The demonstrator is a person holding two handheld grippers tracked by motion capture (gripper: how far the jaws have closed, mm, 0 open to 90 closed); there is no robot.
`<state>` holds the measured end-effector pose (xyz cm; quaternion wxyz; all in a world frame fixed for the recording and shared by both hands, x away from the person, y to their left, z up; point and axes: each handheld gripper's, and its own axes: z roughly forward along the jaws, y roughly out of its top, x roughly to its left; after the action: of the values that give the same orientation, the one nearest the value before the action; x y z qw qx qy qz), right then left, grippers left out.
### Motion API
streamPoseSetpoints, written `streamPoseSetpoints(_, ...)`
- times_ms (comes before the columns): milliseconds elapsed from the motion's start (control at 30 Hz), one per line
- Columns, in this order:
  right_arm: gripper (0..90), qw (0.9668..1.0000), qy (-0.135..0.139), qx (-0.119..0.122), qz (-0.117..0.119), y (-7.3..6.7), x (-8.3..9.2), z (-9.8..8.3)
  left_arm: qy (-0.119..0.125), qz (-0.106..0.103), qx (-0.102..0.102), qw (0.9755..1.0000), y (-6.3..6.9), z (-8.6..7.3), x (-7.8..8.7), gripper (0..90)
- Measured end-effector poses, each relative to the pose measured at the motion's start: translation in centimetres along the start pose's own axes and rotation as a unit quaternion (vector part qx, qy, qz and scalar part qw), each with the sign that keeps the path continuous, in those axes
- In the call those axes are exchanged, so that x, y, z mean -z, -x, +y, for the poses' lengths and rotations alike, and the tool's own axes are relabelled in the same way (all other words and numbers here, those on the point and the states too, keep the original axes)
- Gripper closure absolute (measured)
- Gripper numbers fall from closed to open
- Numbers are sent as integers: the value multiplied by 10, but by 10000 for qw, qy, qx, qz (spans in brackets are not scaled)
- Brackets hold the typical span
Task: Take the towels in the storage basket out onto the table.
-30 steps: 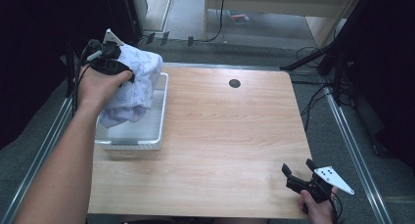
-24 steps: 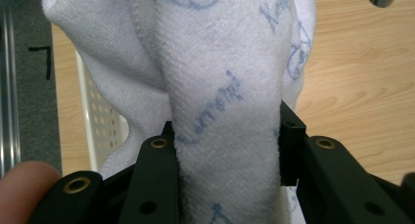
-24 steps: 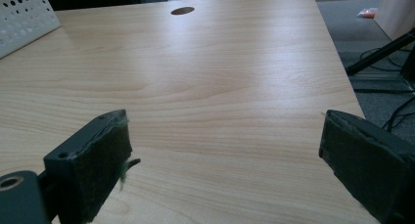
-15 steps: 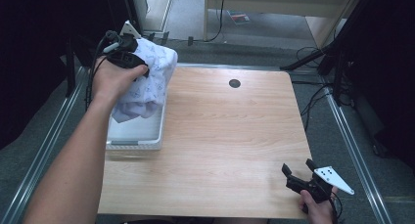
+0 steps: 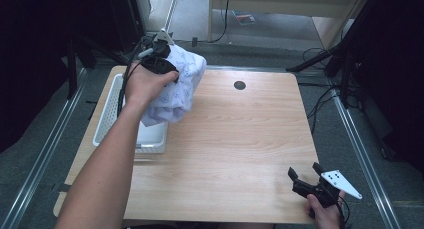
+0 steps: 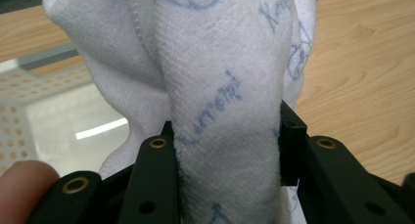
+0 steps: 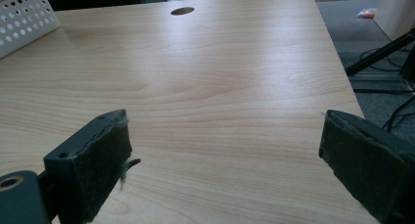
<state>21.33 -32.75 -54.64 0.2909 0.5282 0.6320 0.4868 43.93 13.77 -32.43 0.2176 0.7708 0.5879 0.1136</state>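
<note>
- Since soft terry hangs in loose folds, likely light and floppy to handle; bound to sag and swing from any single pinch, so a grip on a bunched fold, as now, seems safest.
- Towel (image 5: 177, 89) white, printed with faint blue lettering and doodles; looped, slightly fuzzy pile, stitched hem plain in the left gripper view (image 6: 230, 87).
- Held up in the air over the near-left part of the table (image 5: 240, 139), lower end drooping just over the basket's right edge.
- Left gripper (image 5: 161, 64) clamped tight on a thick vertical fold of the cloth, black jaws pressing it from both sides.
- Right gripper (image 5: 307, 176) spread wide with nothing between the jaws, resting low near the table's near-right corner; dark felt-like pads (image 7: 105, 150), frayed at one edge.
- Basket (image 5: 112, 106) white plastic, rectangular, walls pierced with rows of small round holes; stiff and light by the look.
- Table top pale wood-grain laminate, smooth, rounded corners, one round dark hole (image 5: 239, 85) toward the far side.
- Not fragile or slippery; main risk judged to be a trailing corner snagging on the basket rim.
</note>
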Motion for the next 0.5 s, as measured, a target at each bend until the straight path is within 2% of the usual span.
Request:
streamPoseSetpoints(267, 52, 10000, 1, 3, -3, 0, 0, 0, -171, -168, -211, 9995, 30, 4, -32, 637)
streamPoseSetpoints(500, 52, 10000, 23, 23, 9, 0, 0, 0, -294, -324, -274, 9987, 53, 3, -59, 635)
